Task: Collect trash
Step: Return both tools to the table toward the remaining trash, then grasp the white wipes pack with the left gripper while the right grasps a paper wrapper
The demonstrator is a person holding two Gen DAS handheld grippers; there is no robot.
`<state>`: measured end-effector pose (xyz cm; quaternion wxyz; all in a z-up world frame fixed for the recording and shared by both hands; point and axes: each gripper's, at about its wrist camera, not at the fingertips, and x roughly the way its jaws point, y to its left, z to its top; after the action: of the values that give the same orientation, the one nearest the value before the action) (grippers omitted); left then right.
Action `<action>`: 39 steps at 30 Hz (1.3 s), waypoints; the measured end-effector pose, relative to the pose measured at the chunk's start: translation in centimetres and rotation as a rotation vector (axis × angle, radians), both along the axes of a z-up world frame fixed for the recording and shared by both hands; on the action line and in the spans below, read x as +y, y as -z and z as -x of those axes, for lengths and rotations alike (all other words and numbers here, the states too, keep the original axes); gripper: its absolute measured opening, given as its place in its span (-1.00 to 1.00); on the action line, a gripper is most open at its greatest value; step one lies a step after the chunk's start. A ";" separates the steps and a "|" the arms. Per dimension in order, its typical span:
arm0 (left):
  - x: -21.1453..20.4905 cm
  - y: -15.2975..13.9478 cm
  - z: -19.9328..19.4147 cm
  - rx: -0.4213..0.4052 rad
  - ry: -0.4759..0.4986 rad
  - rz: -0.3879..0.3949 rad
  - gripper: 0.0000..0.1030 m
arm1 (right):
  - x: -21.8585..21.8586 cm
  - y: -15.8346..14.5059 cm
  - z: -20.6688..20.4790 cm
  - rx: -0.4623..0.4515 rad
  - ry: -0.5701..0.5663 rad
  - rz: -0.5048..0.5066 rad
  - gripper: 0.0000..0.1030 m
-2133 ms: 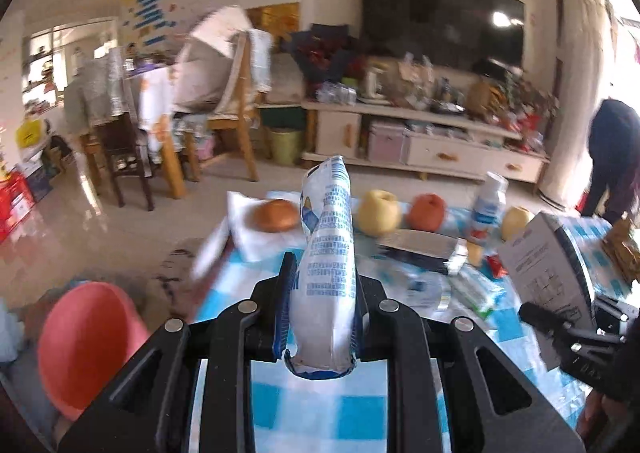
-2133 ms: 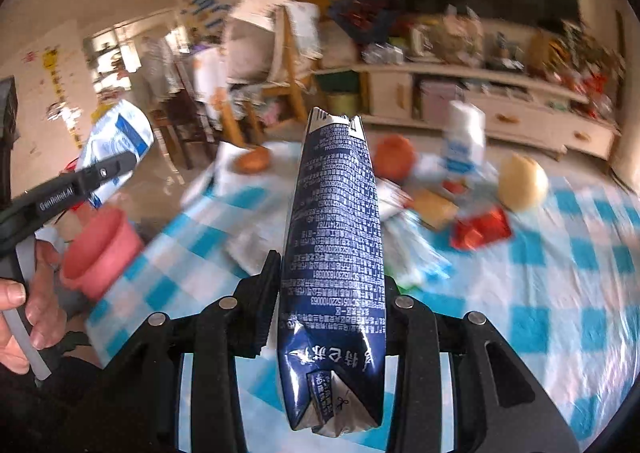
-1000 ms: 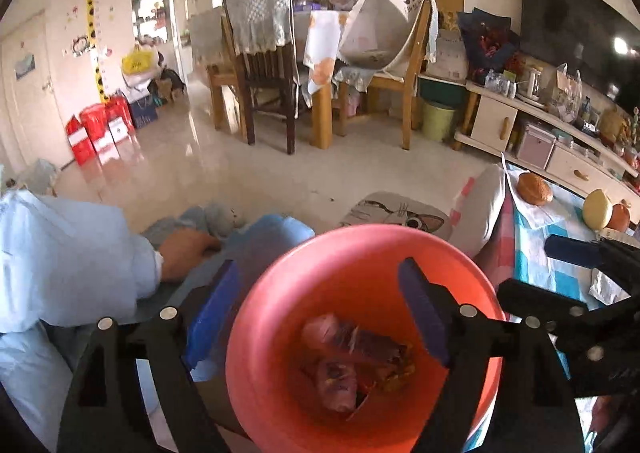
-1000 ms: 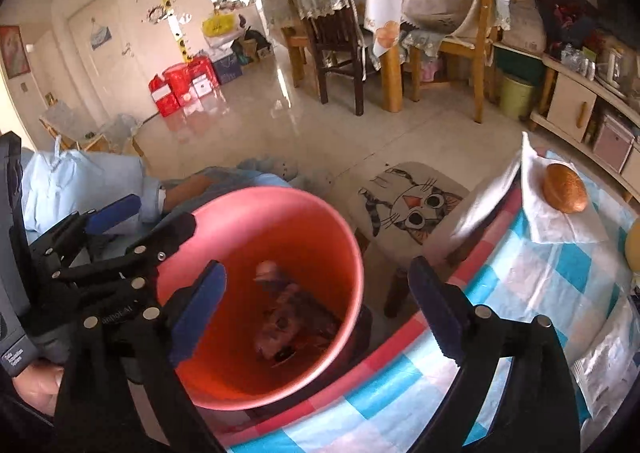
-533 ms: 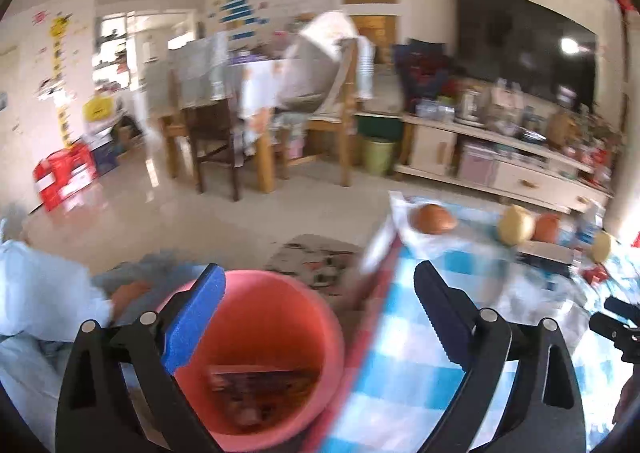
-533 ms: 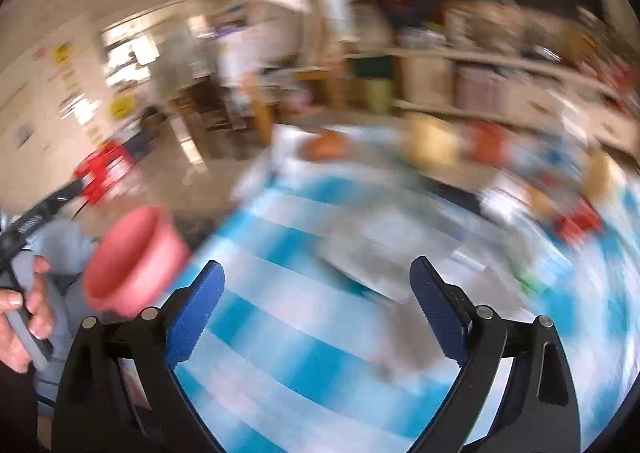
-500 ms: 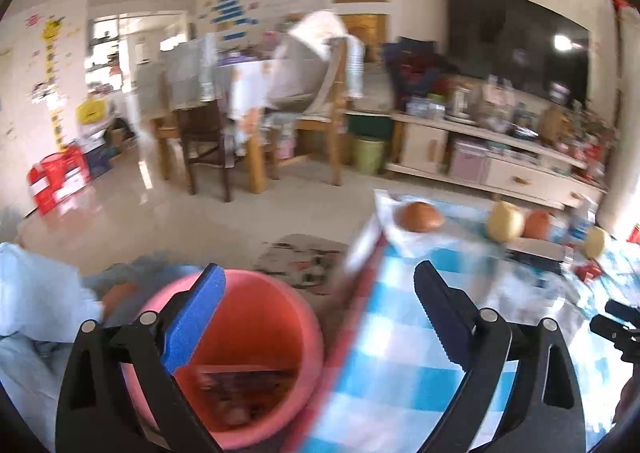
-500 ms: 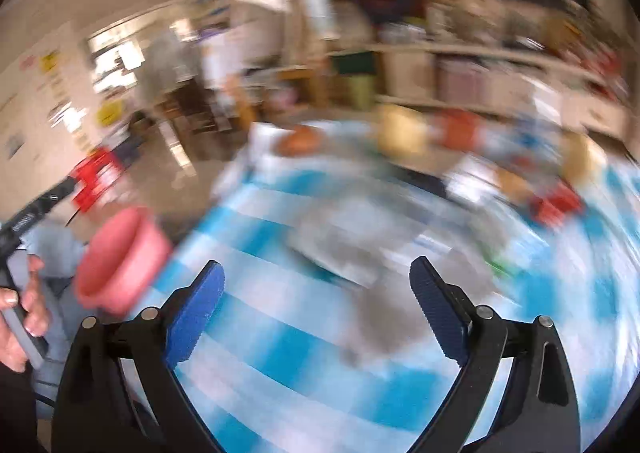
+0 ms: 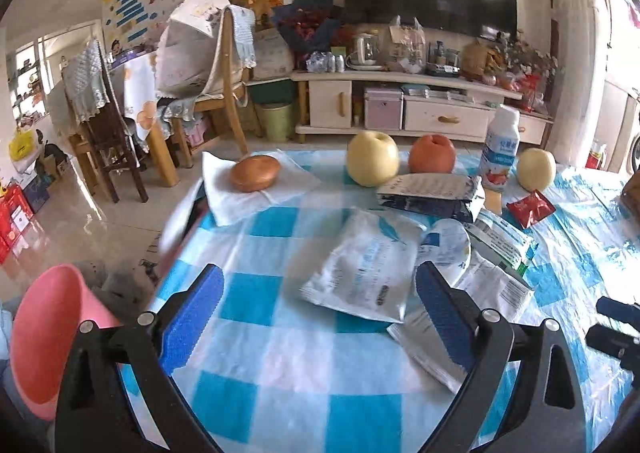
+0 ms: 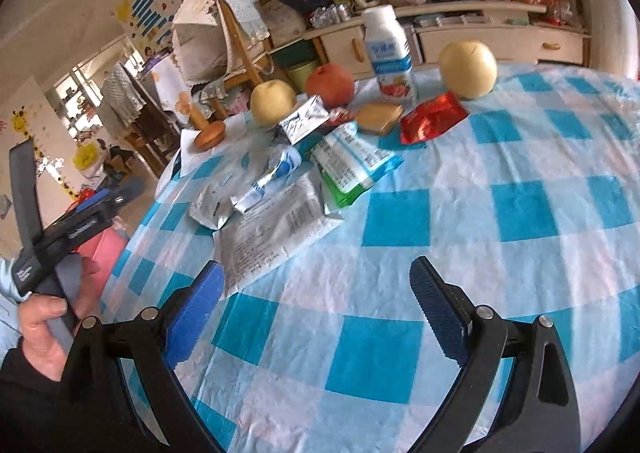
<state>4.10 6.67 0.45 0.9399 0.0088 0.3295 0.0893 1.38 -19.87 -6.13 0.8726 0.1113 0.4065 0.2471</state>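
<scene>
Several empty wrappers lie on the blue checked tablecloth (image 9: 280, 353): a white pouch (image 9: 364, 273), a dark carton (image 9: 432, 193), a green-edged packet (image 9: 504, 241) and a red sachet (image 9: 530, 207). The pink bin (image 9: 44, 337) stands off the table's left edge. My left gripper (image 9: 318, 313) is open and empty, just short of the white pouch. My right gripper (image 10: 316, 309) is open and empty over the cloth, in front of a flat white wrapper (image 10: 272, 229), the green-edged packet (image 10: 352, 165) and the red sachet (image 10: 432, 121).
Two yellow apples (image 9: 372, 163), an orange fruit (image 9: 432, 157), a bun on a napkin (image 9: 254, 177) and a milk bottle (image 9: 500, 149) stand at the table's far side. Chairs (image 9: 216, 65) and a TV cabinet (image 9: 420, 109) are behind. The left gripper's handle (image 10: 60, 237) shows in the right wrist view.
Both grippers held cartons, opened over the pink bin, and have swung back to the table empty. The bin now sits low at the left.
</scene>
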 end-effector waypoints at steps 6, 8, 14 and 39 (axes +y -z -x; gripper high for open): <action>0.2 0.9 -1.8 0.000 -0.008 -0.014 0.86 | 1.3 1.5 -1.1 0.055 -0.053 -0.043 0.83; 0.7 1.3 -2.7 0.008 -0.009 -0.002 0.86 | 1.8 2.0 -1.6 0.079 -0.058 -0.072 0.83; 0.4 3.5 -5.5 0.069 0.028 0.002 0.86 | 2.9 2.9 -2.6 0.099 -0.050 -0.094 0.83; 1.2 7.7 -11.7 0.259 0.134 0.204 0.48 | 6.9 3.3 -5.3 0.067 0.042 -0.063 -0.14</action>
<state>15.85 7.85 -7.29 0.8895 -0.0532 0.4538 -0.0091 6.68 -12.97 -9.46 0.8596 0.1554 0.4250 0.2373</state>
